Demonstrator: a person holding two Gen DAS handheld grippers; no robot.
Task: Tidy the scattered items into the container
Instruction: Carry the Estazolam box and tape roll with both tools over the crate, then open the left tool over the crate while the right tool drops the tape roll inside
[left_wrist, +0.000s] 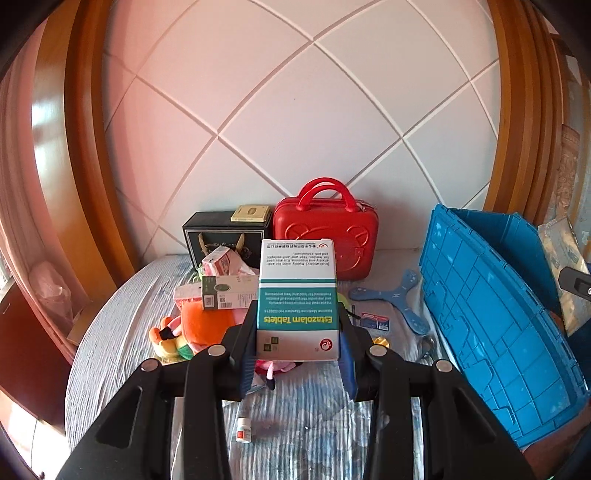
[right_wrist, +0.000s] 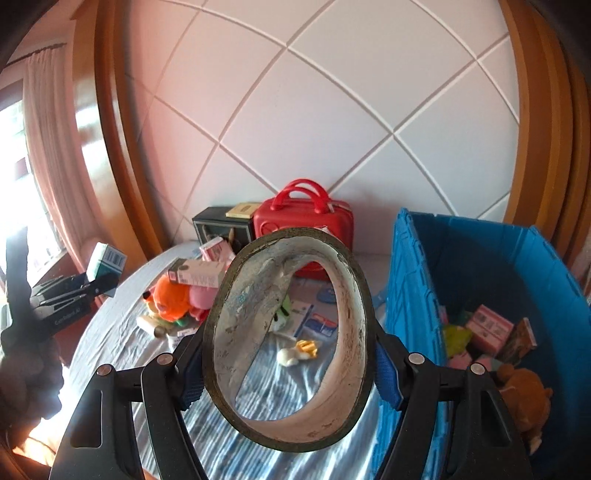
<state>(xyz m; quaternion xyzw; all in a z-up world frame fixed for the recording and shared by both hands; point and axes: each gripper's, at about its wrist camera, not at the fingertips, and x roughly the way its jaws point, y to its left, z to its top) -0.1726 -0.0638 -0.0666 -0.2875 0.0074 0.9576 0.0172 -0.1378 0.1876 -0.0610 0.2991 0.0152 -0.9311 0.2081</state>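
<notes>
With the pill box (left_wrist: 298, 301) clamped in the left gripper (left_wrist: 299, 345) above the bed's toy clutter and the tape roll (right_wrist: 290, 339) squeezed in the right gripper (right_wrist: 290, 373) just left of the blue crate (right_wrist: 491, 280), each is best carried clear over the near wall before being released

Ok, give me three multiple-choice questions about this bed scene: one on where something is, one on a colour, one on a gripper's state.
1. Where does the red case stand?
A. inside the crate
B. against the headboard
C. on the floor

2. What colour is the crate?
A. blue
B. green
C. white

3. What is the left gripper doing?
A. open, empty
B. shut on a bottle
C. shut on the tablet box

Answers: B, it stands on the bed beside the black box; A, blue walls; C, fingers press both box sides.
</notes>
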